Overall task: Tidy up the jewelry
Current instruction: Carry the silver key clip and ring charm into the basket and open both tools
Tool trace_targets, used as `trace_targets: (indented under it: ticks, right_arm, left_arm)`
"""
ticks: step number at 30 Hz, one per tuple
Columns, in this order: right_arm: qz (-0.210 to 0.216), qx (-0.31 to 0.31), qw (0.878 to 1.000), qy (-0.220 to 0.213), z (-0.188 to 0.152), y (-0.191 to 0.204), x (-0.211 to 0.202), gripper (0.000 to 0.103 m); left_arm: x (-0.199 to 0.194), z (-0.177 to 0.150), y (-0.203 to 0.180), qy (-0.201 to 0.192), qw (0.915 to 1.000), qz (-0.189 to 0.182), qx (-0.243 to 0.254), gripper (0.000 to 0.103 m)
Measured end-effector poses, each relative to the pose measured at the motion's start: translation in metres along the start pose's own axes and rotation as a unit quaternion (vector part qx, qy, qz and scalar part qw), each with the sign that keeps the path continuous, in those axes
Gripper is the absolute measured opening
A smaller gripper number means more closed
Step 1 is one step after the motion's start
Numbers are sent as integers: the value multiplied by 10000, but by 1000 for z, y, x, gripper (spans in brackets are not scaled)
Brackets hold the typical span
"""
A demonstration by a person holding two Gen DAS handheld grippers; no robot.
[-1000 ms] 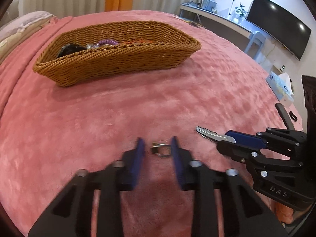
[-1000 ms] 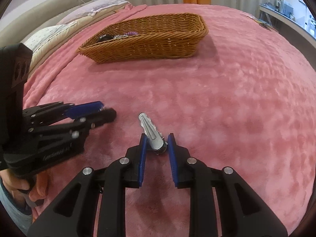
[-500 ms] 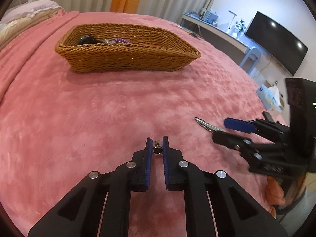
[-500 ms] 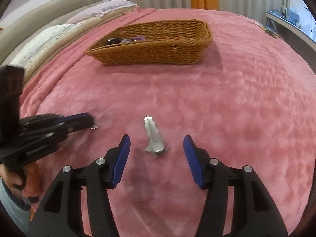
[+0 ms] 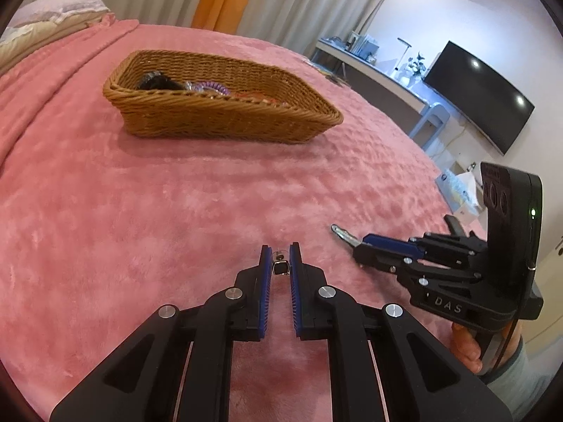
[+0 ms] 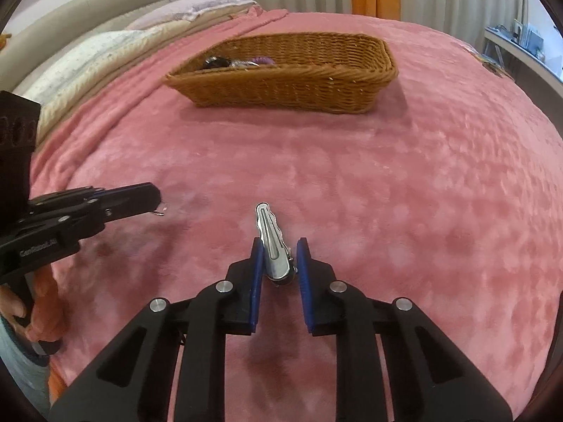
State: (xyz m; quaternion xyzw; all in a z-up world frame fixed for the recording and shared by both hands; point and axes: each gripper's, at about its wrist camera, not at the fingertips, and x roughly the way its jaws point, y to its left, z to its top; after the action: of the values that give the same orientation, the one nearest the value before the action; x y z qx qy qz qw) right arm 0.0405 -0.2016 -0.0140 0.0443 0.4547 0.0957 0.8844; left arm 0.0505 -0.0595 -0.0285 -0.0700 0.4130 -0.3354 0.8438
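My left gripper (image 5: 280,256) is shut on a small silver ring with a dark stone (image 5: 280,266) and holds it just above the pink bedspread. My right gripper (image 6: 278,256) is shut on the hinged end of a silver hair clip (image 6: 272,242), whose long end points forward past the pads. The clip tip (image 5: 339,230) and the right gripper (image 5: 366,246) show at the right of the left wrist view. The left gripper (image 6: 147,198) shows at the left of the right wrist view. A wicker basket (image 5: 225,119) holding several pieces of jewelry sits farther back, also seen in the right wrist view (image 6: 285,84).
The pink plush bedspread (image 6: 404,193) covers the bed. Pillows (image 6: 116,52) lie at the head, left of the basket. A desk (image 5: 373,70) and a TV (image 5: 482,95) stand beyond the bed's right edge, with a tissue box (image 5: 457,193) nearby.
The left gripper closed on the ring and lifted it. The right gripper opened around the hair clip half a second ago and has now closed on it and raised it.
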Motion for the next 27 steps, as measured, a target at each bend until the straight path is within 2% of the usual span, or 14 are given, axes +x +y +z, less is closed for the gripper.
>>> trace_targets:
  ticks: [8,13,15,21,27]
  right_arm:
    - [119,35,9979,-631,28,9,-46,17]
    - [65,-50,9939,-1101,67,15,-71,17]
    - [2,-58,9924,-1232,88,14,-73,17]
    - [-136,15,9900,-1406,150,4,-56,17]
    - [-242,234,9927,-1158,193,-20,-6,17]
  left_arm:
    - [-34,26,-12,-470,9987,-98,188,8]
    - [-50,59,-23,-792,9958,-58,458,8]
    - [-50,80,-27,-896,9943,83,580,8]
    - [-40,135,-24,-1166,9906,260,669,8]
    - [-6,174,1,-1159,9916,384,431,8]
